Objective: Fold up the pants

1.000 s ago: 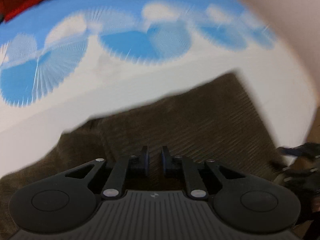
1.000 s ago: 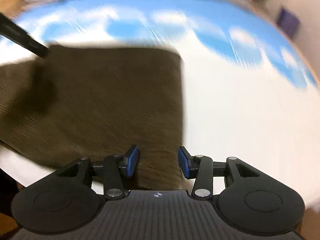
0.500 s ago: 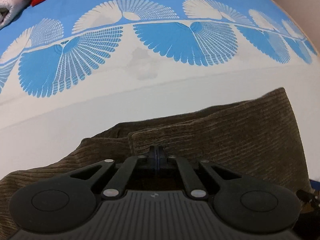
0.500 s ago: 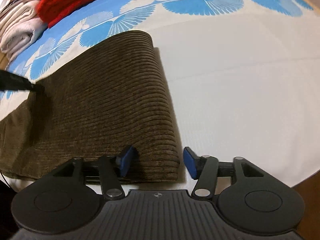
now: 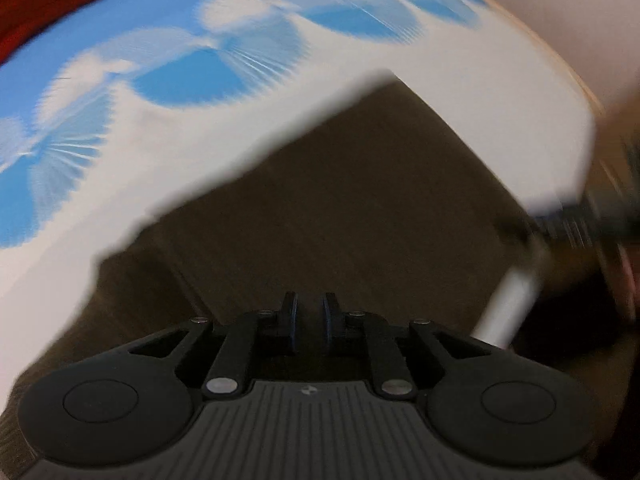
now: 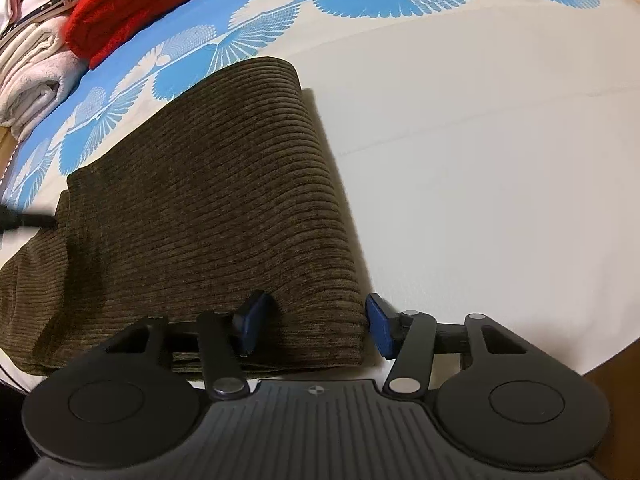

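Observation:
The brown corduroy pants lie folded on a white and blue sheet. My right gripper is open, its blue pads astride the near folded corner of the pants, low over the cloth. In the blurred left wrist view the pants fill the middle. My left gripper hovers over them with a narrow gap between its fingers, nothing visibly held. The left gripper's tip also shows at the left edge of the right wrist view, by the pants' far end.
A red folded garment and pale folded cloths lie at the far left of the bed. The bed's wooden edge is near right. The right gripper shows blurred in the left wrist view.
My left gripper, shut on the pants half a second ago, has parted slightly and swung; its view is now blurred. My right gripper stays open over the near corner, a little closer.

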